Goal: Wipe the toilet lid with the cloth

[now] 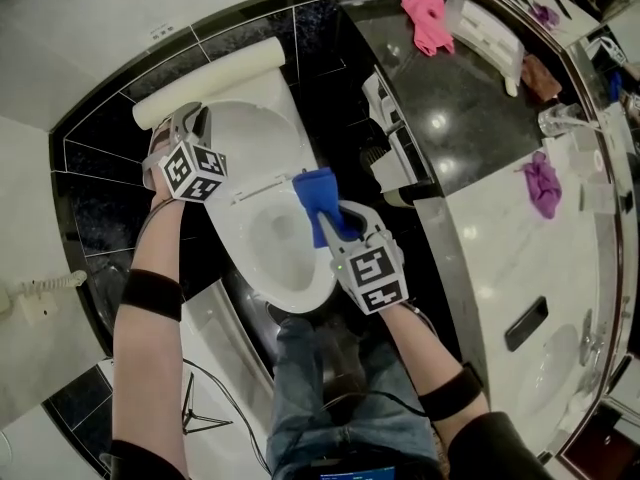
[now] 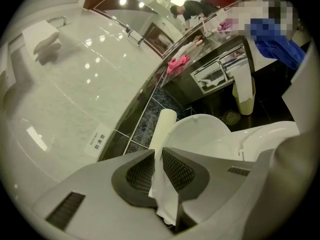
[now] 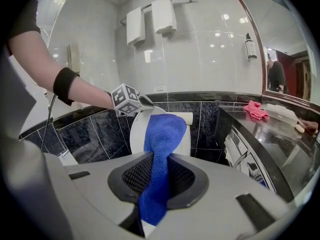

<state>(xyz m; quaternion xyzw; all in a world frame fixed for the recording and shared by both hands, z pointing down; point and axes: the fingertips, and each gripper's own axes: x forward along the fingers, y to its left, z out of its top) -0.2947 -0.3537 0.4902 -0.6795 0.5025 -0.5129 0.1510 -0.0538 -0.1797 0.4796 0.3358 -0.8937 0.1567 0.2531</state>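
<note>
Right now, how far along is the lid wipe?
Done: toilet lid is raised, its top edge clamped in the left tool; blue cloth is clamped in the right tool. In hand: cloth near the lid, contact unclear. Left: apparently all the wiping.

In your head view, the left gripper (image 1: 183, 126) has its jaw tips mostly covered by its own marker cube (image 1: 186, 171), so you can't read there how they stand. The blue cloth (image 1: 318, 196) hides the tips of the right gripper (image 1: 330, 223) in the same way. In your left gripper view, the toilet lid (image 2: 200, 134) edge pinched in the jaws runs down out of sight into the gripper's throat. The print on the wall label (image 2: 98, 141) is too small to read. In your right gripper view, the cloth covers the lid's middle.
</note>
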